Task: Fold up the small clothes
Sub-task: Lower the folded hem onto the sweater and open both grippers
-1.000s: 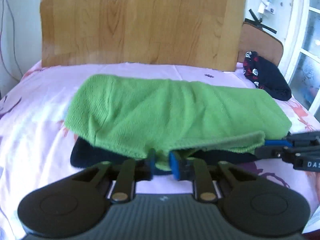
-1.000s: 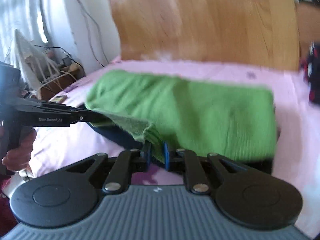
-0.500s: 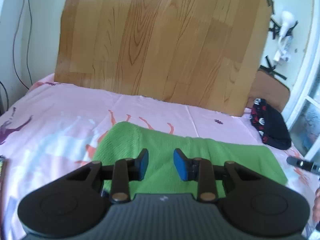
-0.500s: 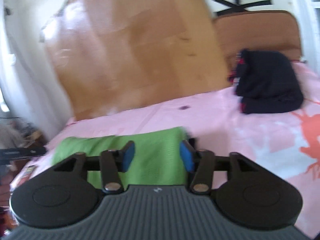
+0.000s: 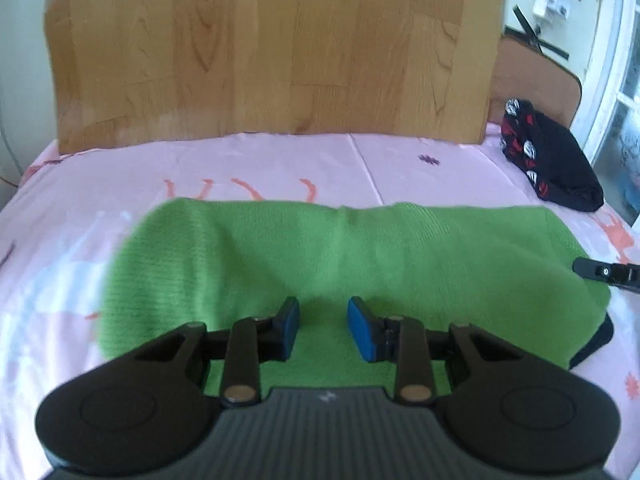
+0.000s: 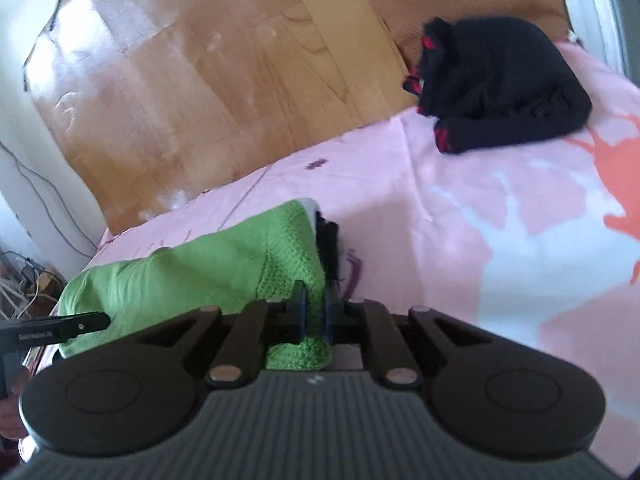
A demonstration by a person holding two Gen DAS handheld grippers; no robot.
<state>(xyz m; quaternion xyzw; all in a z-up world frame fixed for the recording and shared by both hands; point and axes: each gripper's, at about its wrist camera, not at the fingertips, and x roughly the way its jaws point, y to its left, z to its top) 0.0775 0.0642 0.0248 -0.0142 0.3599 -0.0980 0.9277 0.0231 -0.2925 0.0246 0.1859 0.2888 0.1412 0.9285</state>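
Observation:
A green knit garment [image 5: 340, 256] with a dark lining lies folded in a long band across the pink bedsheet [image 5: 248, 160]. My left gripper [image 5: 323, 326] is open and empty, hovering just above the garment's near edge. In the right wrist view the garment [image 6: 192, 276] runs off to the left, and my right gripper [image 6: 314, 312] is shut on its right end, where the dark lining [image 6: 328, 240] shows. The right gripper's tip [image 5: 600, 270] shows at the garment's right end in the left wrist view.
A folded black garment with red and white pattern [image 5: 548, 160] lies at the bed's far right corner; it also shows in the right wrist view [image 6: 500, 84]. A wooden board [image 5: 272, 52] stands behind the bed. Cables [image 6: 24, 288] lie on the floor at left.
One second ago both grippers were shut on the garment's near edge. Both then let go and opened. Now the left stays open and lower, and the right has shut on the garment's right end.

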